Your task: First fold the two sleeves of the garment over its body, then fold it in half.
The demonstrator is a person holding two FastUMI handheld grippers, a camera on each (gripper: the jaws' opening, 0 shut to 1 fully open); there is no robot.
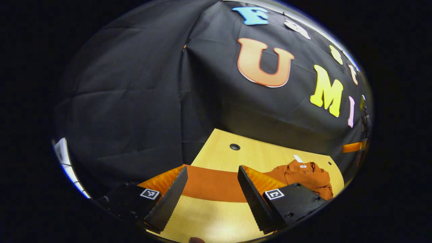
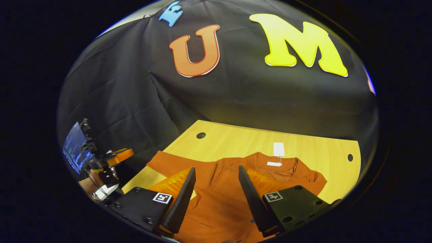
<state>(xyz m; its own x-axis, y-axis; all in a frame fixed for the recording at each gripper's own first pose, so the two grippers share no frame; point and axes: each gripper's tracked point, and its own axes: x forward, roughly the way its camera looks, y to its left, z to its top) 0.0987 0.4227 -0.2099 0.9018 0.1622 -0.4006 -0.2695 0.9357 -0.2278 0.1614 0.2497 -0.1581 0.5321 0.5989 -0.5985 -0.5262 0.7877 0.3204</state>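
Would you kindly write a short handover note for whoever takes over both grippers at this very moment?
Left gripper: open, holding nothing, above the table, looking along a stretched-out sleeve of the shirt.
Right gripper: open, holding nothing, above the shirt's body.
Shirt: lies on the table, collar and tag toward the wall, its far-side sleeve spread flat; the other sleeve looks rumpled.
Done: nothing that I can see; no fold is visible.
Left: fold both sleeves over the body, then fold the shirt in half.
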